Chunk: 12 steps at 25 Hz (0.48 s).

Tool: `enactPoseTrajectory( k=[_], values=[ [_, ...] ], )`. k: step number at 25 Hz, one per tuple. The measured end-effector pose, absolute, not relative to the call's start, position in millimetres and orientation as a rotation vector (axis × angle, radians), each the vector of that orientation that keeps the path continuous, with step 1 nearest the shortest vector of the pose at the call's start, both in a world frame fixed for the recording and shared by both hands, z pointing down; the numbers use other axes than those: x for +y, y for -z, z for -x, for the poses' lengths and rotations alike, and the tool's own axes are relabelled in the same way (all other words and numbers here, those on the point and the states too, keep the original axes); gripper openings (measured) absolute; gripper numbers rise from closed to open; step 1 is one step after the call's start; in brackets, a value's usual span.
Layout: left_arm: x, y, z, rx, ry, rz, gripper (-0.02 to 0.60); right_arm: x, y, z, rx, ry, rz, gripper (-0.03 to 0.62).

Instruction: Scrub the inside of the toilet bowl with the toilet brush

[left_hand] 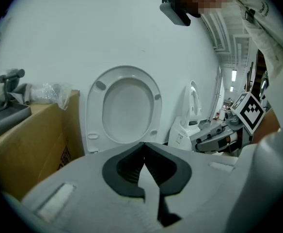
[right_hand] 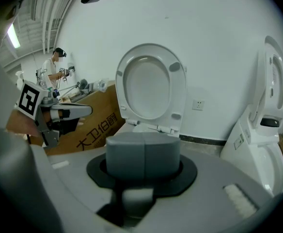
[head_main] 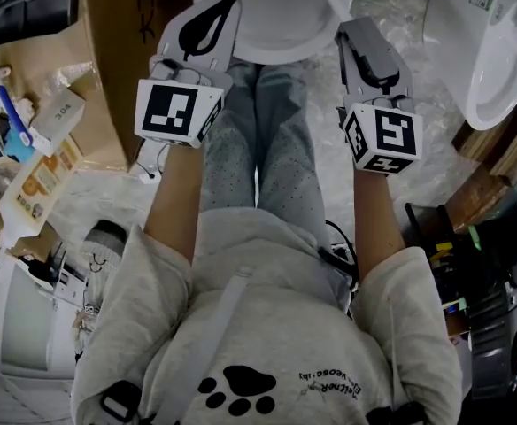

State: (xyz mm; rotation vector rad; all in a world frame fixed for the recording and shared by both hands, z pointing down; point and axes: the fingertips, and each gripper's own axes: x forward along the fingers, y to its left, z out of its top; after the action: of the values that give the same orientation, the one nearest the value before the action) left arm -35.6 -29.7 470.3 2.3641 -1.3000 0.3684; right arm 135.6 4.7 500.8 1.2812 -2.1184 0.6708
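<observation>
Plainly, the cardboard box [right_hand: 97, 126] beside the toilet [right_hand: 149, 86] reads "大卫伯爵".

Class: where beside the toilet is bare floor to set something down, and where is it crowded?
Free: the floor strip between the white toilet bowl and the second white toilet. Crowded: left of the brown cardboard box, among white cartons.

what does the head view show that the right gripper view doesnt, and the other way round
Only the head view: the person's legs and the paw-print sweatshirt, seen from above.
Only the right gripper view: the raised toilet seat against the wall, a wall socket and a distant person.
Both: the printed cardboard box, the left gripper with its marker cube, and a second toilet off to the right.
</observation>
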Motion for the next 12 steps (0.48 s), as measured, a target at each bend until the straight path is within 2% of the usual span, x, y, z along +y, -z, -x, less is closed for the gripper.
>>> enactPoseTrajectory(
  k=[12],
  values=[
    [-10, -517, 36, -1.261, -0.462, -2.298, 0.005, 29, -542, -134, -2.049, -0.697, -1.197, 0.15]
  ],
)
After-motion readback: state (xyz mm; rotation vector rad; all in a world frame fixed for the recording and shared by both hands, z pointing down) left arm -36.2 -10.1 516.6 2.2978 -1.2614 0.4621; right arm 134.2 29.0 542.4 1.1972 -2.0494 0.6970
